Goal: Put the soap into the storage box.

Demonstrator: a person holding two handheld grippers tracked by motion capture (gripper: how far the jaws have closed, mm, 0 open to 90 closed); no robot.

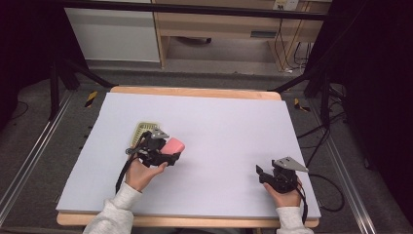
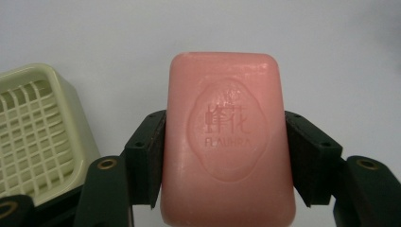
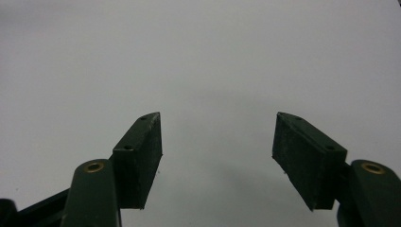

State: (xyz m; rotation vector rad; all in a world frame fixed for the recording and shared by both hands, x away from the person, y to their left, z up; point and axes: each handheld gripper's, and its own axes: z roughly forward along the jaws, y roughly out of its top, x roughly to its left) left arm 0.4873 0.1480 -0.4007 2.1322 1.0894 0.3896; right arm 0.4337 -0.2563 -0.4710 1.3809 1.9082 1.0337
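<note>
The left tongs (image 2: 226,156) are clamped on a pink bar of soap (image 2: 227,137), one pad pressed against each long side, the stamped face turned up toward the camera that rides on them. Just to the left of these tongs, close to the jaw on that side, sits the pale green soap dish (image 2: 35,127) with its slatted grid insert, resting on the table (image 2: 331,47). The step in hand looks like carrying the bar over and setting it into that dish. To do it well, I would keep the squeeze steady, since soap is slick and could slide out forwards if the grip slackens; lift enough that the bar's underside passes over the dish's near rim, then swing left until the bar sits squarely above the grid, long axis lined up with the dish's long axis. Lower until the soap rests on the slats before spreading the jaws, or it may tip onto the rim. The right tongs (image 3: 217,142) stand apart with nothing between them, over bare table well to the right, and could steady the dish if it skids.
</note>
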